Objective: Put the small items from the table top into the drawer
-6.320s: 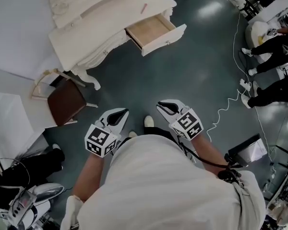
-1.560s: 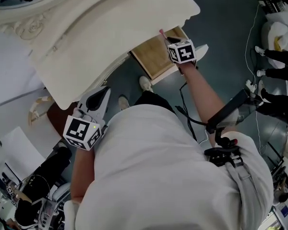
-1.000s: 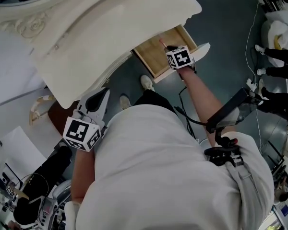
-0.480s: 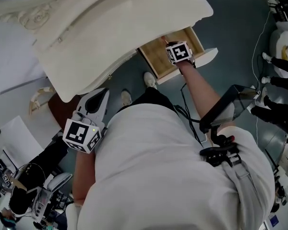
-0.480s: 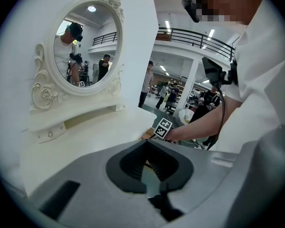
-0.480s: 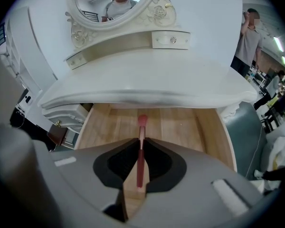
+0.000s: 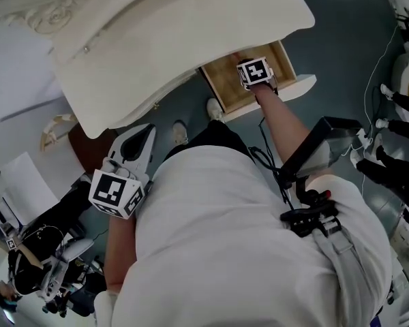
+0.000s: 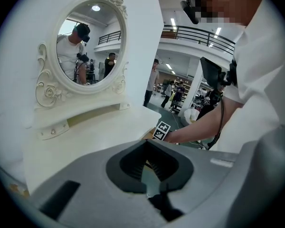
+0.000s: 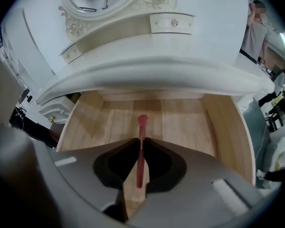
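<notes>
My right gripper [image 9: 140,139] is shut on a thin pink stick [image 9: 142,126], whose rounded tip pokes out past the fingertips. It hangs over the bare wooden floor of the open drawer [image 9: 185,122], just under the white dressing table's top [image 9: 152,56]. In the head view the right gripper's marker cube [image 7: 254,72] sits inside the drawer [image 7: 226,90]; its jaws are hidden there. My left gripper [image 7: 148,129] is held low beside the person's body, shut and holding nothing. From the left gripper view [image 8: 147,142] I see the table top [image 8: 85,141] and the oval mirror [image 8: 88,37].
The drawer's white front panel [image 7: 290,90] juts toward the person. A brown stool seat [image 7: 88,145] stands under the table's left end. The person's shoes [image 7: 180,132] are on the grey floor. Other people and cables lie at the right and lower left edges.
The right gripper, with the pink stick in it, has moved from the table's edge down and inward over the drawer. The left gripper has stayed where it was.
</notes>
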Demonstrator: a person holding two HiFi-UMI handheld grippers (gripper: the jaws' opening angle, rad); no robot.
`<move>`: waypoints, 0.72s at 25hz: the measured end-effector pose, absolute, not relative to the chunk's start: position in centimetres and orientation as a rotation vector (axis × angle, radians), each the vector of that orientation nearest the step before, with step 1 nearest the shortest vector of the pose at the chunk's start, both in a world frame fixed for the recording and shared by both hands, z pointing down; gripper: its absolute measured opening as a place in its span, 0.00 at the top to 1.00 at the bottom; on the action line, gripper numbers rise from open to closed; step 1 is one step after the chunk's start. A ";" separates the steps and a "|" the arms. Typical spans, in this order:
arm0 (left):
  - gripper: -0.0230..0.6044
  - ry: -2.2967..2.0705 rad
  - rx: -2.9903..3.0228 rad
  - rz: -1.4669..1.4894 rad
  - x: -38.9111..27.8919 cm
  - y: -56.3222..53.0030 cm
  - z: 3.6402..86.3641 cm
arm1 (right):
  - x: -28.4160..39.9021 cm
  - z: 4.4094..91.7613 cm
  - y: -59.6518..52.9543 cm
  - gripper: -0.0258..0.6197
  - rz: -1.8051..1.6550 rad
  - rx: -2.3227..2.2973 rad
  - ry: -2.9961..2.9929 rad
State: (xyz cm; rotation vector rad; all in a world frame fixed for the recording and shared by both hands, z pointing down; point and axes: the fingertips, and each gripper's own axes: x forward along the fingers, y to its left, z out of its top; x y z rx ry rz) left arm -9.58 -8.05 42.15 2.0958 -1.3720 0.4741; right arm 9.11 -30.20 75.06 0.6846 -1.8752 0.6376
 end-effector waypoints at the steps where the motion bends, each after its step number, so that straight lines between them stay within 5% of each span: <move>1: 0.97 -1.375 2.091 0.478 -9.3 -8.1 42.1 | 9.4 75.3 -30.2 0.89 0.642 0.680 -1.870; 18: 0.97 -1.392 2.035 0.489 -10.1 -8.6 43.3 | 8.3 78.6 -29.8 0.88 0.700 0.634 -1.829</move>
